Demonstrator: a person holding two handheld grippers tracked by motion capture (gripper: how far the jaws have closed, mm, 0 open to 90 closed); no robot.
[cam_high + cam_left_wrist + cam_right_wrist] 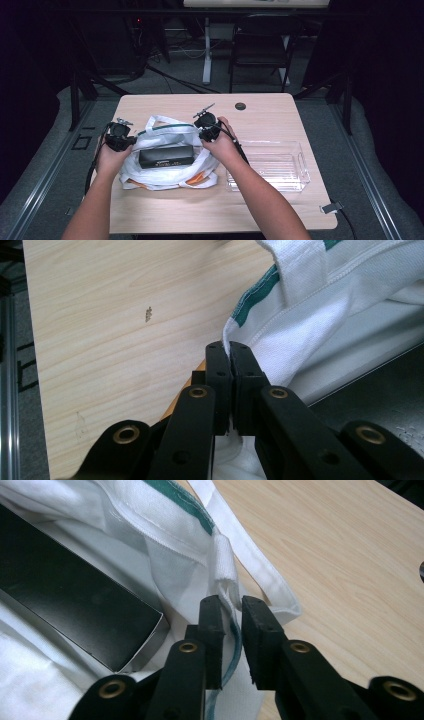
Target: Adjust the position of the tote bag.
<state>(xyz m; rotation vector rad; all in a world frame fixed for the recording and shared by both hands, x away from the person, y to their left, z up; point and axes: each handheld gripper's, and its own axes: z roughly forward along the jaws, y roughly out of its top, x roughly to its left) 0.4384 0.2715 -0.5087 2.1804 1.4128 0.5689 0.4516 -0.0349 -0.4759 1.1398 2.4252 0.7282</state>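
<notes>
Nearest the camera in the high view, the person's two forearms come up from the bottom edge, each hand carrying a claw. The left claw (119, 136) sits at the left rim of a white cloth bag (165, 131), and its own view shows its jaws clamped tight on the bag's hem, right by the green trim (256, 291) (no gap between the pads at all). The right claw (207, 125) is at the bag's right rim; in its own view the jaws stand narrow, with the bag's edge (227, 587) running between them, but a sliver of gap shows beside the cloth, so the pads are not pressing on it. The bag lies on the table (260, 112) between the two claws, mouth pulled apart, with a black box (166, 156) lying flat inside and something orange (199, 177) poking out at its near edge. Just right of the bag sits a clear plastic bin (270, 165). Farther back on the table is a small dark round spot (240, 106).
</notes>
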